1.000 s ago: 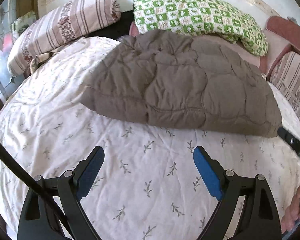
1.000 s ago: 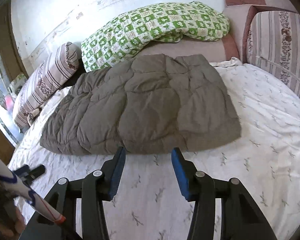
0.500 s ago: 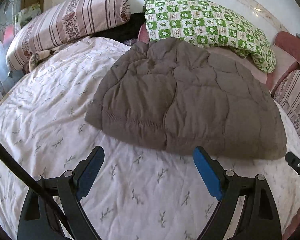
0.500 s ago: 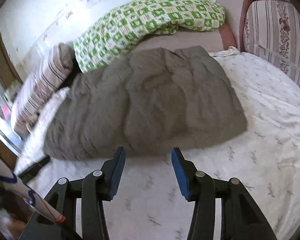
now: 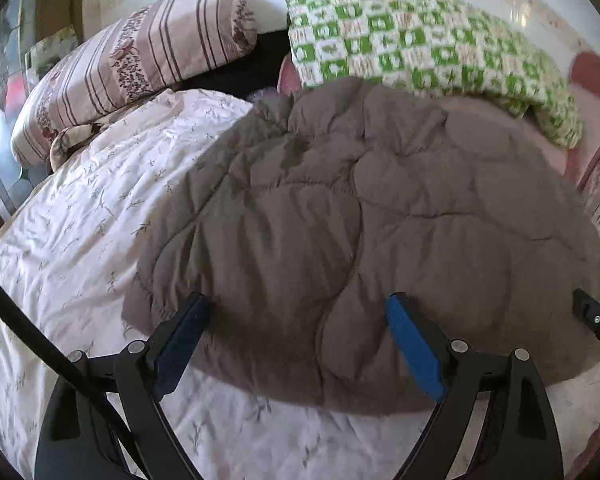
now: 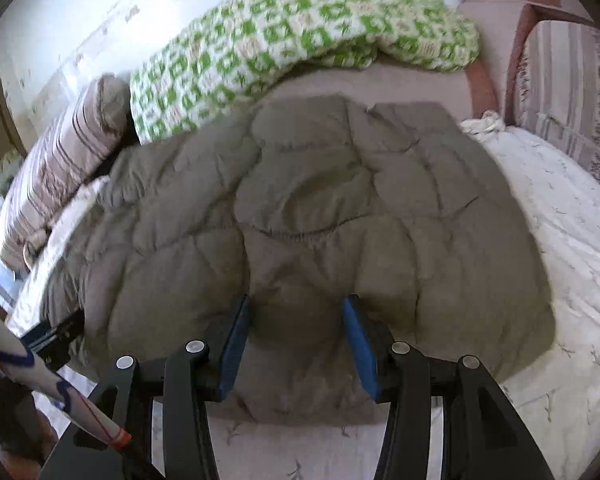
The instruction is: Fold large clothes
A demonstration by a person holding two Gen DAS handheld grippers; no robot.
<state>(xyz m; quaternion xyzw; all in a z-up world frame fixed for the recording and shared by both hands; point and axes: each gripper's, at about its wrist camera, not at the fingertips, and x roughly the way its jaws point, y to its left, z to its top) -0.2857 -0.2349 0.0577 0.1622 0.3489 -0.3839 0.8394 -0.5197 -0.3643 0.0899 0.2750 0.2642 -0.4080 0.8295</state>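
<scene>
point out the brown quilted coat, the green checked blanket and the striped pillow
brown quilted coat [image 5: 380,216], left wrist view, middle of its padded top
green checked blanket [image 6: 300,36], right wrist view, centre of the bundle
striped pillow [image 5: 148,60], left wrist view, middle of its face

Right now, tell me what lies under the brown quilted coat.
The brown quilted coat lies on the white leaf-print sheet, which shows around its near edges. Anything directly beneath it is covered and cannot be seen.
</scene>
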